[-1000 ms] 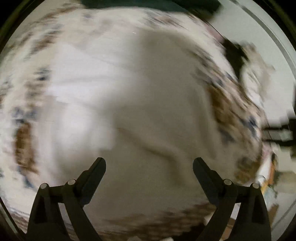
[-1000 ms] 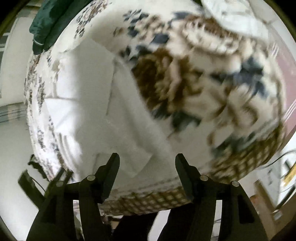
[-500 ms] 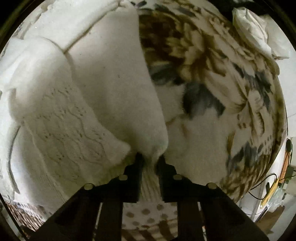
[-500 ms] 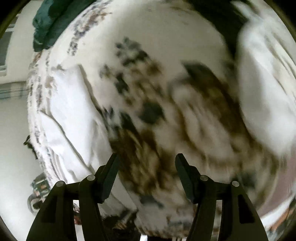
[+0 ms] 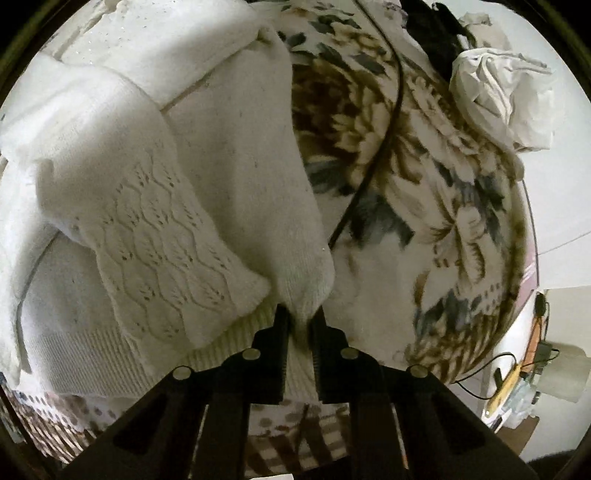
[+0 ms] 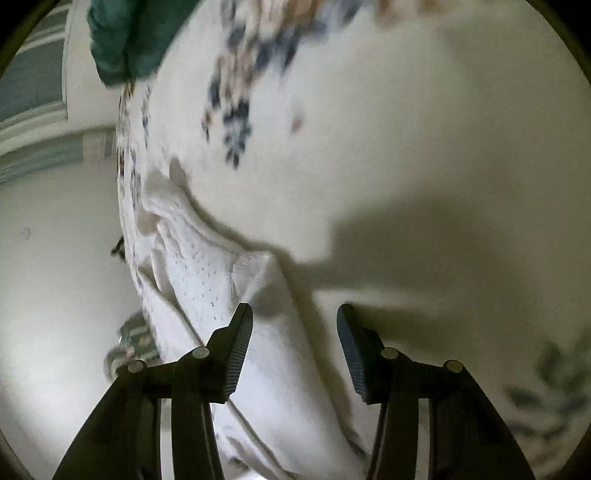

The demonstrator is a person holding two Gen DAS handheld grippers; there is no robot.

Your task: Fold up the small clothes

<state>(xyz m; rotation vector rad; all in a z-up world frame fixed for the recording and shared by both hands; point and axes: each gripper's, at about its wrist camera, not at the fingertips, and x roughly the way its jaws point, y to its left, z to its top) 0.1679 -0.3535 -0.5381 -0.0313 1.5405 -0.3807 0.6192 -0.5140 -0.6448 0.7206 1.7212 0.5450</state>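
Note:
A white knit sweater (image 5: 229, 192) lies on a floral blanket (image 5: 424, 206), with a lace-pattern sleeve (image 5: 159, 236) folded over its body. My left gripper (image 5: 300, 317) is shut on a corner of the sweater near its ribbed hem. In the right wrist view the sweater (image 6: 266, 332) lies under my right gripper (image 6: 294, 321), which is open and empty just above the fabric. That view is blurred.
A crumpled white cloth (image 5: 502, 85) and a dark garment (image 5: 432, 26) lie at the blanket's far right. A thin black cable (image 5: 384, 140) runs across the blanket. A green garment (image 6: 129, 37) sits at the far edge in the right wrist view. Clutter (image 5: 535, 373) stands off the bed's right.
My left gripper went from open to shut on the sweater's corner and has held it since. My right gripper stayed open and swept over the blanket to the sweater.

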